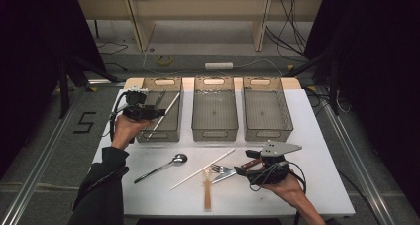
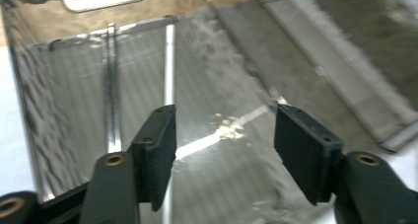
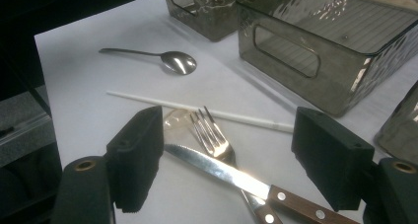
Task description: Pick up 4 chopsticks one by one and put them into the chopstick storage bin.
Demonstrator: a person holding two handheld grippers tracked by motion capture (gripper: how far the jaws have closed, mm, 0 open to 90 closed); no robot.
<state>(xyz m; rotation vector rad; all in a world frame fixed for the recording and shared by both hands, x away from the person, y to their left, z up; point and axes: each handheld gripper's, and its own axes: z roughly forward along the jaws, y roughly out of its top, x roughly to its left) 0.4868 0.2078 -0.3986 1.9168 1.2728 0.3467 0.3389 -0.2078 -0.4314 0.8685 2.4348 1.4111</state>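
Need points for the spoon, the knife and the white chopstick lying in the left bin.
spoon point(image 3: 179, 62), right gripper view, on the bowl.
knife point(image 3: 217, 170), right gripper view, mid-blade.
white chopstick point(image 1: 167, 109), high view, on the shaft over the left bin point(image 1: 143, 136).

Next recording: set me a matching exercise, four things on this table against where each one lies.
Things:
1. long white chopstick
2. shiny metal spoon
3. wooden-handled steel knife
4. clear middle bin

Places:
A. between the open right tongs, crossing a silver fork
B. on the white tabletop, in front of the left bin
C. empty, between the two other bins
D. leaning inside the smoky left bin

Pairs: 1-D, 2-B, 3-A, 4-C
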